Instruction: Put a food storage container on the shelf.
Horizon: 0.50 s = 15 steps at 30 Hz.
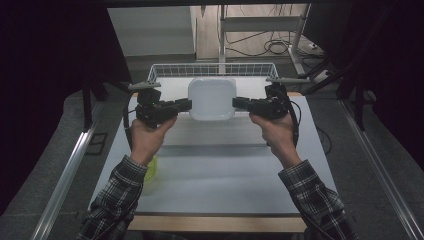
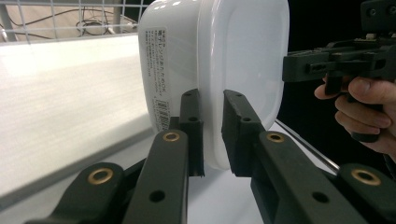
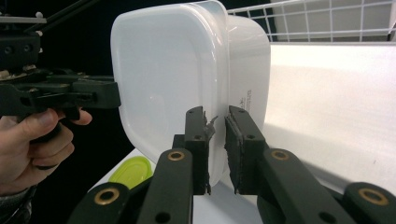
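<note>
1 white lidded container (image 1: 212,97), 1 wire basket (image 1: 212,69) at the far edge, 2 grippers, and 1 yellow-green disc (image 3: 130,171), possibly a lid.

- Container (image 1: 211,97), upper centre of the high view: milky translucent plastic, smooth, slightly glossy, with a printed paper label.
- Gripper jaws: matt black plastic, brass-coloured rivets.
- Basket (image 1: 165,70) behind: white wire.
- Table (image 1: 225,175): smooth, matt white.
</note>
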### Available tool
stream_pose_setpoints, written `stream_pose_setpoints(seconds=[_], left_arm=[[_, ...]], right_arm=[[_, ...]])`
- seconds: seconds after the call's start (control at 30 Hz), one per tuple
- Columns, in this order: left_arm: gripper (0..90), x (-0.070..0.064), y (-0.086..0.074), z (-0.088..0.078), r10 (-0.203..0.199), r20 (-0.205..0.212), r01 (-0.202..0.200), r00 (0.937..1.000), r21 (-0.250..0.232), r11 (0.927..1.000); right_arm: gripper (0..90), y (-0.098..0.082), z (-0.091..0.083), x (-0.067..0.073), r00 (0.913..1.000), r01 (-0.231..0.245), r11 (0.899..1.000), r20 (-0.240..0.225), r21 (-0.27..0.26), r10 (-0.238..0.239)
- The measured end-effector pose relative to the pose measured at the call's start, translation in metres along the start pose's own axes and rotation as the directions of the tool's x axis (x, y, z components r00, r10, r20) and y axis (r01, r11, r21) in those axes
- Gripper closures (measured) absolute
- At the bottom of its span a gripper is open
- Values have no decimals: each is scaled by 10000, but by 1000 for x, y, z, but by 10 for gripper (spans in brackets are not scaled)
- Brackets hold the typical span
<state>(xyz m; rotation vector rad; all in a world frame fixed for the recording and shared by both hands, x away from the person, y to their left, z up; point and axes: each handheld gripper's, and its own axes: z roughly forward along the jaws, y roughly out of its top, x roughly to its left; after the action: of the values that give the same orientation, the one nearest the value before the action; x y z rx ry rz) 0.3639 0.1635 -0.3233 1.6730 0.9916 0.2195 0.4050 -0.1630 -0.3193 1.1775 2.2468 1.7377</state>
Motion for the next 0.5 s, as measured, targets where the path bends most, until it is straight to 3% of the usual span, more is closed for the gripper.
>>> stream_pose_setpoints(seconds=[0.27,0.5], left_arm=[[789,11,14,7,-194,17,194,9998,-27,9998],[787,23,18,17,-359,152,359,9992,52,9993]], right_arm=[[787,20,11,-8,9995,-264,9996,178,38,263],[786,25,16,-14,9985,-400,9992,371,52,398]])
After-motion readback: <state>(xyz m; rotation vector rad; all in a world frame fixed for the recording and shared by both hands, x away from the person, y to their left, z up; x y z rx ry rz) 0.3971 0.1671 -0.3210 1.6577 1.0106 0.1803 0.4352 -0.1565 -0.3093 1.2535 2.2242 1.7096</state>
